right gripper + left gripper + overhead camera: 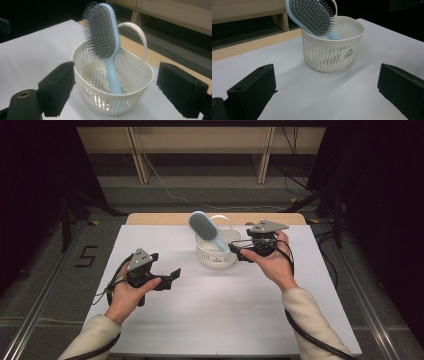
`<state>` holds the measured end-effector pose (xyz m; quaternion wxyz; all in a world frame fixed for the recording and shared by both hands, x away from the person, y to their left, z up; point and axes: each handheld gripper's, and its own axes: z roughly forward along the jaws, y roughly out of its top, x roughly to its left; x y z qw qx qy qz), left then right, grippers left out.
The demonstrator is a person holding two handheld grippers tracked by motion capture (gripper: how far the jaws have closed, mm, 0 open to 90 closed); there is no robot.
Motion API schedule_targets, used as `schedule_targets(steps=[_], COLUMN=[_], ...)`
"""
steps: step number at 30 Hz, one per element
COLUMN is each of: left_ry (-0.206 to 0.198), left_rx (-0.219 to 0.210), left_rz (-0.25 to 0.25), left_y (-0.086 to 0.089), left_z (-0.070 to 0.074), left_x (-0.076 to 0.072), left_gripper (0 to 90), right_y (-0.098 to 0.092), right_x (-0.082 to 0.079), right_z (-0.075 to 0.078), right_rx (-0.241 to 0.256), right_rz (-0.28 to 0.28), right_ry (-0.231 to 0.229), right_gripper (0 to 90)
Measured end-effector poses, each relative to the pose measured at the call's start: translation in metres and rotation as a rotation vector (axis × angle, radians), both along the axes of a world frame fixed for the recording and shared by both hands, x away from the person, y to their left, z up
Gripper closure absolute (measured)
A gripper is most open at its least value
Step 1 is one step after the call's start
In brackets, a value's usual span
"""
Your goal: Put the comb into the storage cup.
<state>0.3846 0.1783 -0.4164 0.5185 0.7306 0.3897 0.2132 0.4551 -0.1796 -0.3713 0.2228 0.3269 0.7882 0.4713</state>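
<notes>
At the white table (220, 320), I am holding both grippers with their jaws spread wide and gripping nothing, the right gripper (239, 253) hovering just beside the white slatted basket (215, 254) and the left gripper (170, 279) waiting nearer my side, well apart from it. The basket is sitting toward the far middle of the table, a thin-walled plastic tub with a looped handle (136, 33) at its far rim; I am judging it light, slightly springy and apt to slide or tip if nudged. Standing in it, handle down and head leaning out over the rim, is the pale blue hairbrush (110, 47), its grey bristle pad (313, 16) facing my left. I am reckoning the brush light and rigid, its smooth plastic a little slippery, so the narrow neck just above the rim looks the best place to pinch, clear of the yielding bristles.
</notes>
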Motion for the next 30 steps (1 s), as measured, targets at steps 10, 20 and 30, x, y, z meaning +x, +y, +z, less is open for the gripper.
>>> schedule_targets(steps=[10,20,30], left_ry=[-0.009,-0.017,-0.020], left_rx=[0.017,0.027,0.042], left_rz=[0.005,0.009,0.016], left_y=[0.005,0.010,0.015], left_z=[-0.001,0.000,-0.001], left_x=[-0.004,-0.009,-0.013], left_gripper=[1.2,1.2,1.2], right_y=[-0.023,-0.052,-0.070], right_x=[-0.016,-0.038,-0.053], right_z=[0.004,-0.001,-0.003], right_rx=[0.056,0.061,0.051], right_rz=[-0.009,-0.027,-0.035], right_ry=[-0.025,-0.054,-0.059], right_gripper=[15.7,16.3,15.8])
